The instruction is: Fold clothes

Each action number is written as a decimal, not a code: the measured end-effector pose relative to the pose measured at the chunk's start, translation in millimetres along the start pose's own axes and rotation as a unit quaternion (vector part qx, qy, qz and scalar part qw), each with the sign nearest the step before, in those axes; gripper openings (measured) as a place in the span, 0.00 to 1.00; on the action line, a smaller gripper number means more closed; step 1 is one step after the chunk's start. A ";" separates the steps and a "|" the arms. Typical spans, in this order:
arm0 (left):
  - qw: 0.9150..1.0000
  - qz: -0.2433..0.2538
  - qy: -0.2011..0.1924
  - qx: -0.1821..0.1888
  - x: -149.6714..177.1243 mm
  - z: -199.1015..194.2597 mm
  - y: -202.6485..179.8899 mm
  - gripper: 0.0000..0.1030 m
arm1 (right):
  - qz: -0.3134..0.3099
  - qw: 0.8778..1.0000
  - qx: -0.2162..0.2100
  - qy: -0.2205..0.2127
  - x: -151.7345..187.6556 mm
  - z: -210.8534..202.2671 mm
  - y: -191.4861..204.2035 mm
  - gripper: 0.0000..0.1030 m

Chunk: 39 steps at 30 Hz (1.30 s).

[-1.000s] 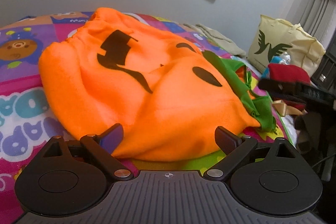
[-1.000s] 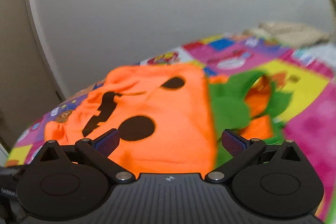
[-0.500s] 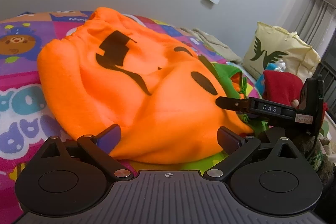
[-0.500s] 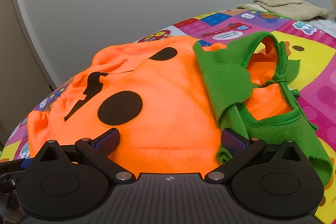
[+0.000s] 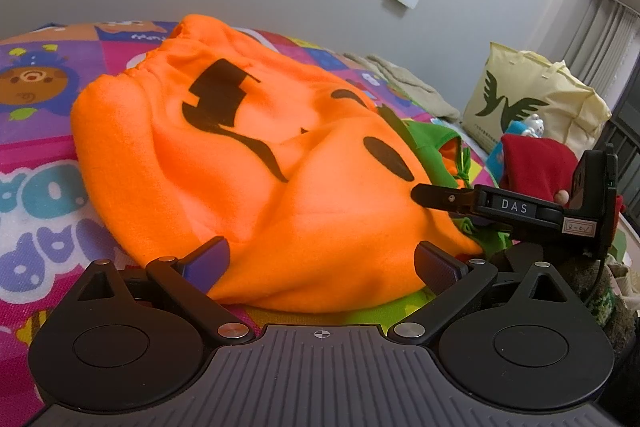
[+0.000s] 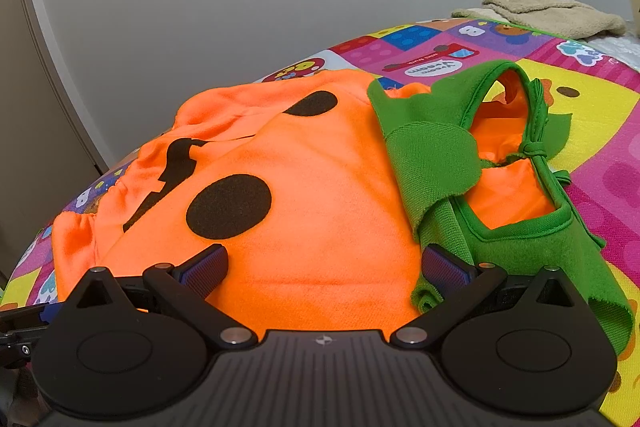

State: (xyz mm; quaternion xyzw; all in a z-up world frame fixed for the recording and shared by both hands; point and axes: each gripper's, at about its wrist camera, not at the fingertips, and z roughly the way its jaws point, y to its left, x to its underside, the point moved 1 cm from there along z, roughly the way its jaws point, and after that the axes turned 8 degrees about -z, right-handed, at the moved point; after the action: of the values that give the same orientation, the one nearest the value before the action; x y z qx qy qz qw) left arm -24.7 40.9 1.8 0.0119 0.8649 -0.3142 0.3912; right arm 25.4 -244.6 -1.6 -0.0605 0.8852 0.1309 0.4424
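Note:
An orange pumpkin costume (image 5: 280,167) with black face patches lies rumpled on the play mat (image 5: 40,187). Its green collar (image 6: 432,155) is at the right end, with the neck opening gaping. My left gripper (image 5: 322,263) is open at the costume's near edge, and the orange hem lies between its wide-apart fingers. My right gripper (image 6: 324,267) is also open, low over the costume (image 6: 320,207) where orange meets green; its right finger (image 6: 444,267) touches the collar's fold. In the left wrist view the right gripper (image 5: 428,195) comes in from the right, side-on.
A folded beige towel (image 6: 552,15) lies at the mat's far edge (image 6: 600,115). A cream tote bag (image 5: 532,99) and a red cloth (image 5: 536,163) sit to the right. The grey wall stands close behind.
The right gripper has come in from the right and sunk to the costume's near edge by the collar. The left gripper has stayed put.

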 end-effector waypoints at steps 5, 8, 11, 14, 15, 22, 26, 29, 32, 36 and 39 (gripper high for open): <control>1.000 0.000 0.000 0.000 -0.2 0.1 0.2 0.98 | 0.000 1.000 0.000 0.000 -0.3 0.0 -0.4 1.00; 1.000 0.000 0.002 0.001 -0.3 0.1 0.6 0.98 | 0.000 1.000 0.000 0.000 -0.3 -0.4 -0.6 1.00; 1.000 0.000 0.002 0.001 -0.5 0.1 0.6 0.98 | 0.000 1.000 0.000 0.000 -0.4 -0.4 -0.5 1.00; 1.000 0.000 0.002 0.002 -0.7 -0.1 0.8 0.98 | 0.000 1.000 0.000 0.000 -0.5 -0.4 -0.5 1.00; 1.000 0.000 0.002 0.002 -0.7 -0.1 0.8 0.98 | 0.000 1.000 0.000 0.000 -0.6 -0.3 -0.6 1.00; 1.000 0.000 0.002 0.002 -1.0 -0.5 0.8 0.98 | -0.002 1.000 -0.002 0.004 -1.4 0.5 -0.4 1.00; 1.000 0.001 0.008 0.003 0.8 -2.2 -1.4 0.98 | -0.037 0.999 -0.009 0.025 3.7 -6.8 7.2 1.00; 1.000 0.002 0.014 0.006 3.9 -5.4 -3.8 0.98 | -0.075 0.996 -0.018 0.043 11.1 -16.9 15.3 1.00; 1.000 0.009 0.025 0.013 12.9 -15.0 -9.4 0.98 | -0.105 0.993 -0.031 0.048 21.9 -44.7 17.1 1.00; 0.999 0.018 0.034 0.028 19.4 -49.2 -12.9 0.98 | -0.169 0.985 -0.005 0.024 38.4 -96.2 13.1 1.00; 0.996 0.089 0.007 -0.016 13.2 -83.2 -12.1 0.99 | -0.252 0.964 0.090 0.007 43.8 -112.7 17.7 1.00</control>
State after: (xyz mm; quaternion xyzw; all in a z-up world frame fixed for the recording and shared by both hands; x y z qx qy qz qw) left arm -92.7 74.2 40.5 0.0844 0.8682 -0.2642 0.4115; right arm -91.3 -259.4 31.3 -0.2422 0.8524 -0.0651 0.4589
